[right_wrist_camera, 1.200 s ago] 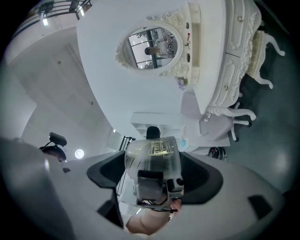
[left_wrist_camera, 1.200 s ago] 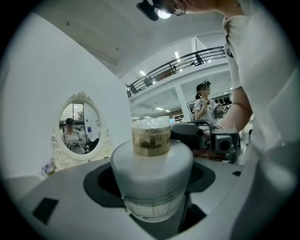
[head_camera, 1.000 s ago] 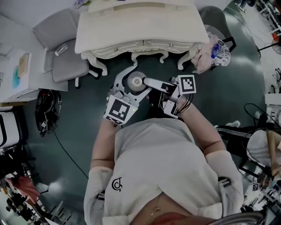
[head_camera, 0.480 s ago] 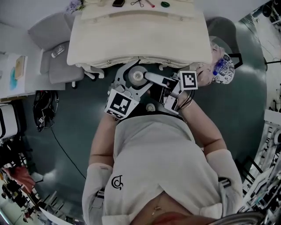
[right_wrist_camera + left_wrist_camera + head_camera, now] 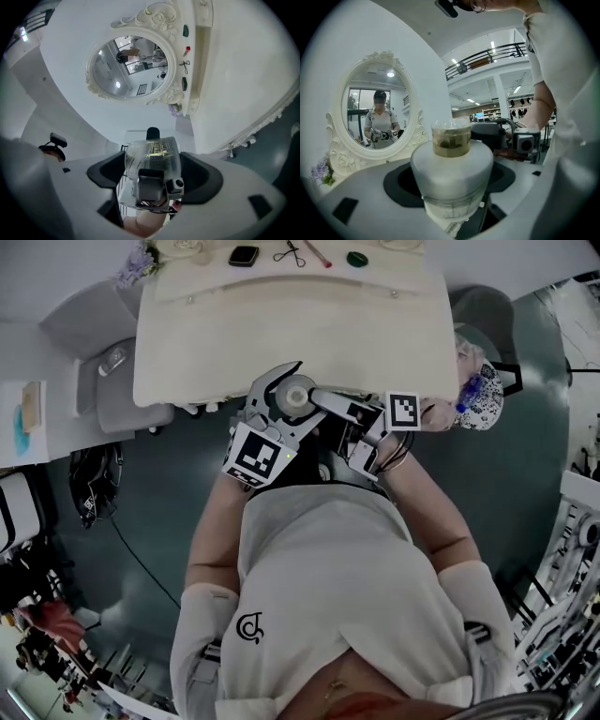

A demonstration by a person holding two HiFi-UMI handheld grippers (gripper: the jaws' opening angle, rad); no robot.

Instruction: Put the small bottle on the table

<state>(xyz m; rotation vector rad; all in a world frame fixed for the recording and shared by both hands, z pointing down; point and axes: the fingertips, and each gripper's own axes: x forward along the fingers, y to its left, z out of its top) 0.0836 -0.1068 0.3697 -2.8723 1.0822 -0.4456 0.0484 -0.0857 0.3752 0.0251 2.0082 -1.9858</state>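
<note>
While the left tongs (image 5: pixel 289 392) clasp the upright small bottle (image 5: pixel 452 169) around its wide body, the right tongs (image 5: pixel 152 168) pinch its upward-pointing cap (image 5: pixel 451 137).

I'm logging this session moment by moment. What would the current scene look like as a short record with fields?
held object: small bottle, white body, clear cap
left gripper: closed on the bottle's body
right gripper: jaws either side of the clear cap, seemingly gripping it
table: just ahead of the person
task state: bottle in the air at the table's front edge, not yet set down
</note>
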